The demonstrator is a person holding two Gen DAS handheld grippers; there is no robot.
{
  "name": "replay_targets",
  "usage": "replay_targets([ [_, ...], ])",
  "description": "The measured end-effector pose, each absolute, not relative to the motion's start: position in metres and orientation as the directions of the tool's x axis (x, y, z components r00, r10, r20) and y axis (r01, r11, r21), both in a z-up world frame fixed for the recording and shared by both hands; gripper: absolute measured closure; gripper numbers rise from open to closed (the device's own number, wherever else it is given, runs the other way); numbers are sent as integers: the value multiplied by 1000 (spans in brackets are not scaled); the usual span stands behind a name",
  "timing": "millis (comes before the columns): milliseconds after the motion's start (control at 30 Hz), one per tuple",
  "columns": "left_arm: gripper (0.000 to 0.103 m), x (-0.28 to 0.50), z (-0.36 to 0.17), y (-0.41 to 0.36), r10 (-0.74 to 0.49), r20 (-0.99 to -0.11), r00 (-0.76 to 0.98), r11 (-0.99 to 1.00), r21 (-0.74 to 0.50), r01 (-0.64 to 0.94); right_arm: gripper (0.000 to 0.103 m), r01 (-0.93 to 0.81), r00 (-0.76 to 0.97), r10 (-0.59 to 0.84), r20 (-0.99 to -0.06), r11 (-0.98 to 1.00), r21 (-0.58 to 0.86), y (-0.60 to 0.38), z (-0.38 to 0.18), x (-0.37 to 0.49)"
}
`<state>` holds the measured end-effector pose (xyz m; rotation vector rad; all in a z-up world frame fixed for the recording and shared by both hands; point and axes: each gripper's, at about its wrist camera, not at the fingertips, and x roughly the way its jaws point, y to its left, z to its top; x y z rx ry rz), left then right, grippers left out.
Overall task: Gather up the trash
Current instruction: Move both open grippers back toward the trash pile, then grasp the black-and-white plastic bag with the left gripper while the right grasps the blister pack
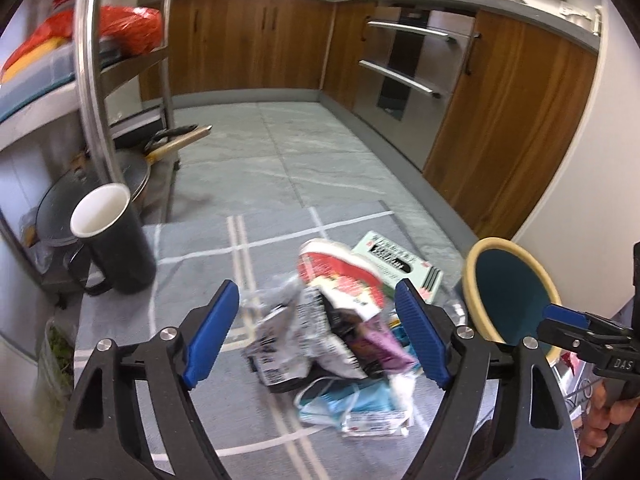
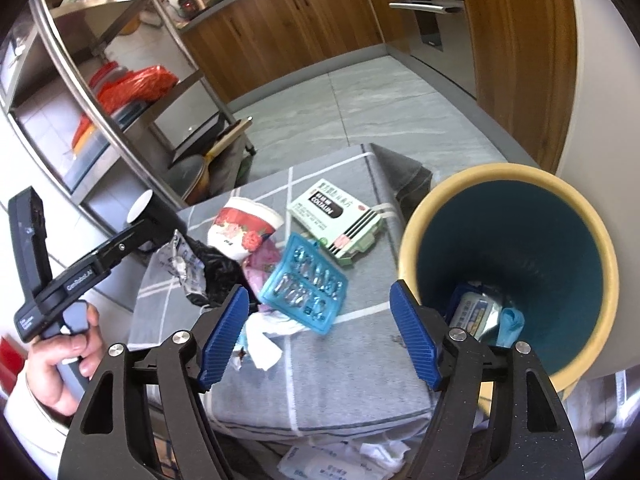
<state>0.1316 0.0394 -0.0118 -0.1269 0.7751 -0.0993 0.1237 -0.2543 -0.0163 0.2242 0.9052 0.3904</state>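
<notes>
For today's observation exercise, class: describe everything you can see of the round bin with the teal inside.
The bin is a tall round container, cream outside with a thick cream rim, dark teal inside, probably plastic. It stands open-topped at the right edge of the grey checked cloth, seemingly just beyond it. Inside lie a white printed packet and a crumpled light-blue piece. It is far from full. No jaws touch it; the right gripper hangs open beside it.

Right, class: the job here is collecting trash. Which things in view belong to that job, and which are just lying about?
Belong to the job:
bin
paper cup
medicine box
blue blister tray
crumpled wrappers
white tissue

Just lying about:
black mug
pans
red bag
</notes>
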Motion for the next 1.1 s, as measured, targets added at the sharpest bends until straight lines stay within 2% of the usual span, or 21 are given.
replay_targets([
  [200, 23, 134, -30, 55, -129, -731, 670, 985, -173, 1, 28, -254, 532, 421, -735, 907, 336, -237, -23, 126],
  [700, 23, 152, -71, 34, -161, -816, 555, 986, -163, 46, 28, -272, 509, 422, -750, 906, 324, -221, -31, 130],
  [767, 30, 151, -74, 32, -161, -820, 549, 986, -158, 54, 28, -272, 508, 423, -750, 905, 326, -220, -32, 130],
  [1000, 72, 144, -70, 43, -188, -829, 527, 979, -202, 32, 28, -278, 502, 427, -752, 903, 327, -216, -32, 130],
  [1100, 78, 142, -67, 53, -197, -826, 528, 973, -232, 0, 28, -275, 502, 427, -752, 903, 330, -217, -33, 130],
])
